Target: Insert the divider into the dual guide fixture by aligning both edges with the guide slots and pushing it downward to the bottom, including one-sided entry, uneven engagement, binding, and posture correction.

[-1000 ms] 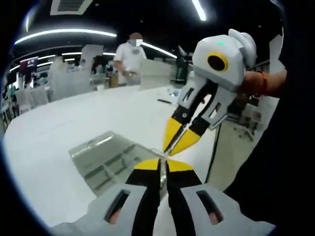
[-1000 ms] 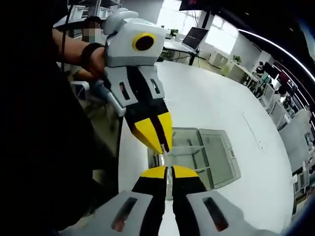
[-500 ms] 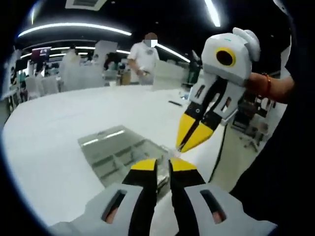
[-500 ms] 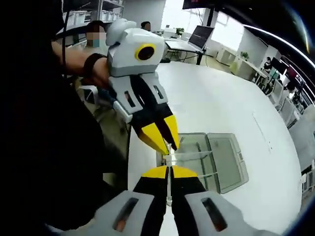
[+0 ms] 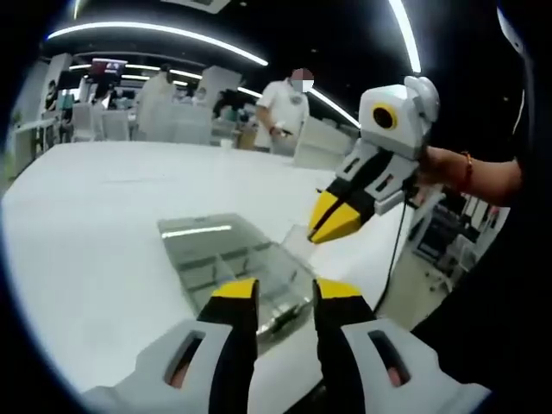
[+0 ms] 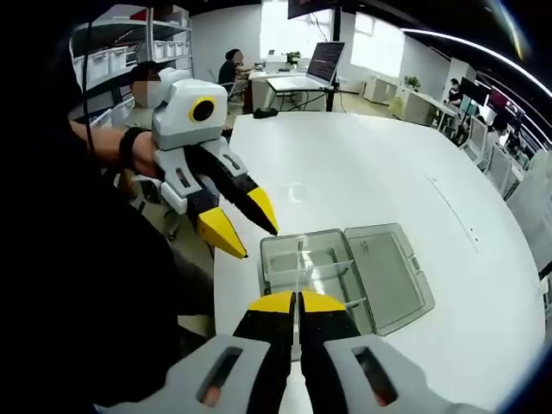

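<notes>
The near edge of the clear fixture (image 5: pixel 233 267) lies hidden behind the left gripper (image 5: pixel 280 293) jaws. The divider (image 6: pixel 301 263) above that fixture is transparent, its outline indistinct.

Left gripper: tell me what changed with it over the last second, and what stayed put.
The left gripper opened, let go of the thin clear plastic divider and drew back from it. The right gripper stays shut on the divider, holding it over the clear plastic hinged box, which has not moved on the white table.
</notes>
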A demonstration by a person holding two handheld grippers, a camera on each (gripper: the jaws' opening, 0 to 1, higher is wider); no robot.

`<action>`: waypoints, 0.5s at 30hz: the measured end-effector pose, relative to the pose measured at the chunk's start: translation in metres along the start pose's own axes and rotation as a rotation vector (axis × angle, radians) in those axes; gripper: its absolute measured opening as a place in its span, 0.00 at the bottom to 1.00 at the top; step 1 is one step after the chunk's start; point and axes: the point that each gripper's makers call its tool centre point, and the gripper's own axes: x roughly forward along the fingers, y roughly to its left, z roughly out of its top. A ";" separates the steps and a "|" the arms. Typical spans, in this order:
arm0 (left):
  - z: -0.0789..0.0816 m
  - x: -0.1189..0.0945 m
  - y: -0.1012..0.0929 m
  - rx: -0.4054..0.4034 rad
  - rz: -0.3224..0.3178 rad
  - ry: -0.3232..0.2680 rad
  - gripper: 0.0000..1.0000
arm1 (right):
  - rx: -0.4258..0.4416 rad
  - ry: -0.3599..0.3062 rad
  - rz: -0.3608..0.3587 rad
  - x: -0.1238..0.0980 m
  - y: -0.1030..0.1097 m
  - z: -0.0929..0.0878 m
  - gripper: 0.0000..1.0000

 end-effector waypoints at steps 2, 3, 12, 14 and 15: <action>-0.002 -0.002 0.003 -0.017 0.006 -0.005 0.24 | 0.001 0.004 0.000 0.003 -0.003 0.000 0.00; -0.002 -0.002 0.003 -0.021 0.010 -0.006 0.25 | -0.019 0.004 -0.018 0.004 -0.009 0.000 0.00; -0.011 -0.007 0.007 -0.051 0.040 -0.001 0.36 | -0.022 0.006 -0.016 0.012 -0.018 -0.007 0.00; -0.011 -0.007 0.008 -0.058 0.047 -0.004 0.37 | -0.006 -0.004 -0.017 0.013 -0.020 -0.005 0.00; -0.011 -0.008 0.009 -0.062 0.053 -0.009 0.39 | -0.007 -0.003 -0.018 0.013 -0.020 -0.006 0.00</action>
